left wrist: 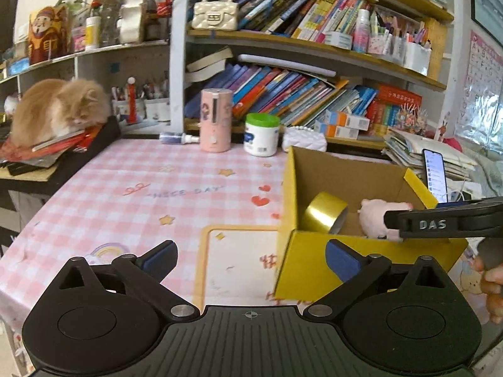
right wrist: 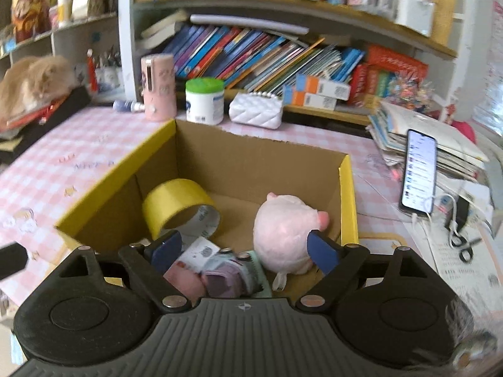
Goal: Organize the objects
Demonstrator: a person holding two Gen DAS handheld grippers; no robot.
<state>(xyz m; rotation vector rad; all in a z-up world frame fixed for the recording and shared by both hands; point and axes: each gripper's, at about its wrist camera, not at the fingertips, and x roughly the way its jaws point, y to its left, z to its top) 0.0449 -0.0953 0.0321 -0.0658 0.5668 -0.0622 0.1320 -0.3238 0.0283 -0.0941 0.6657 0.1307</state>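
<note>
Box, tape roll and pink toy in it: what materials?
Box: corrugated cardboard by the look, raw brown inside, matte yellow outside and on the rim.
Tape roll: probably plastic film tape, glossy yellow with a metallic sheen in the left wrist view, on a printed card-like core.
Pink toy: plush fabric, fuzzy matte surface, soft rounded shape.

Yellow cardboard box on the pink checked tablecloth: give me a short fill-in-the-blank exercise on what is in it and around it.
1. The roll of yellow tape lies inside the yellow cardboard ____.
2. Beside the tape, in the same box, sits a round plush toy coloured ____.
3. The white tub at the back of the pink checked tablecloth has a lid coloured ____.
4. On the pile of papers at the far left of the left wrist view lies a fluffy orange ____.

Missing words: box; pink; green; cat
</note>
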